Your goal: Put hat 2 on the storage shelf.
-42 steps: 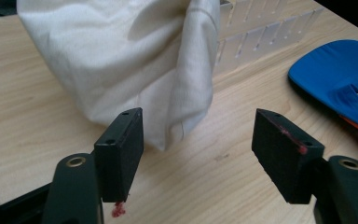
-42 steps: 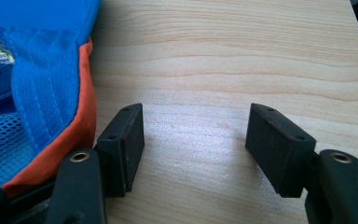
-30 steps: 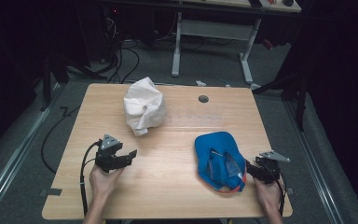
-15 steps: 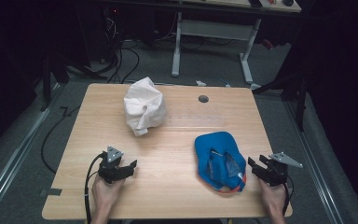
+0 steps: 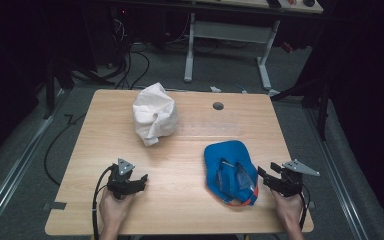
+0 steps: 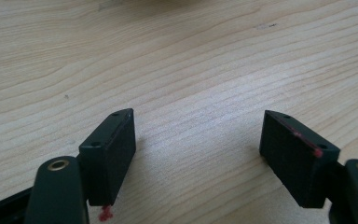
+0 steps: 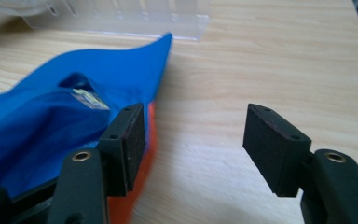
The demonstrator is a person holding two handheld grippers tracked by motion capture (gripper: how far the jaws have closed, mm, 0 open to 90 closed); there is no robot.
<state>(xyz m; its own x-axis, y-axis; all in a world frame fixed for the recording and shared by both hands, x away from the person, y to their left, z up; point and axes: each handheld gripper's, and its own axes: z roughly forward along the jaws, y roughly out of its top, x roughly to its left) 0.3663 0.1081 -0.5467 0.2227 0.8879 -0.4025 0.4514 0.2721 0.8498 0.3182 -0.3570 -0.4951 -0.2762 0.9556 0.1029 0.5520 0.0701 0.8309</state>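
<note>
A blue cap (image 5: 230, 172) with an orange edge lies upside down at the front right of the wooden table (image 5: 180, 150). Its blue cloth (image 7: 51, 112) spreads out left of my right gripper's jaws. My right gripper (image 5: 261, 174) sits just right of the cap. In the right gripper view the right gripper (image 7: 196, 114) is open, its jaws have just been opening, and only bare wood lies between them. A crumpled white cap (image 5: 153, 119) rests at the back left. My left gripper (image 5: 141, 180), at the front left, is open (image 6: 198, 116) over bare wood, its jaws also just opening.
A clear plastic rack (image 7: 121, 18) lies on the table beyond the blue cap. A round cable hole (image 5: 218, 106) sits near the far edge. Metal desk legs (image 5: 190, 50) and cables (image 5: 130, 60) stand on the floor behind the table.
The left hand has dropped toward the near edge of the table. The right gripper has eased slightly right of the blue cap. Both pairs of jaws stand a little wider.
</note>
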